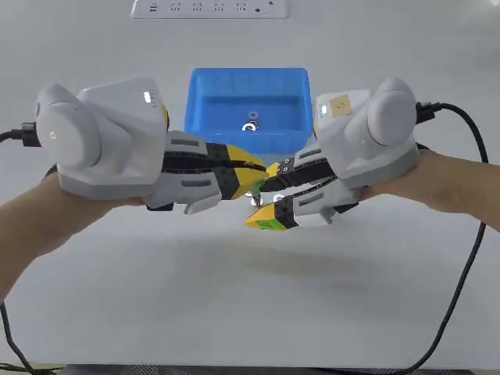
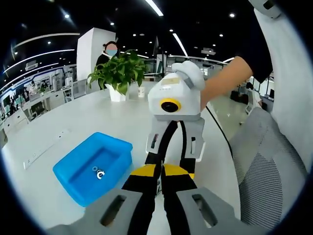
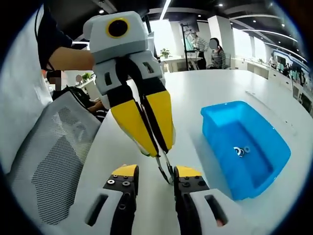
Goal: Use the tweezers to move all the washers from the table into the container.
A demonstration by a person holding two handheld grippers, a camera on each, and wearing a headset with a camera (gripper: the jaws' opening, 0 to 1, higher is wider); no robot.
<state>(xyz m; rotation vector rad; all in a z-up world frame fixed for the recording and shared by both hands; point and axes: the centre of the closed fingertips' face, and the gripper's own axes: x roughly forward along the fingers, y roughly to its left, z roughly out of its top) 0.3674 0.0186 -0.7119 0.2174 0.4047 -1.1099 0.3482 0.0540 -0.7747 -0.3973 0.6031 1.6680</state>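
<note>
Where your two grippers meet nose to nose above the worktop, your left gripper has its yellow fingers pressed nearly together on the tweezers, whose thin metal tips point down. Your right gripper has its fingers spread apart and holds nothing. The tips of the tweezers hang in the gap between them, close to one finger. Just beyond the grippers sits the blue container, with a few washers lying on its floor near the middle.
</note>
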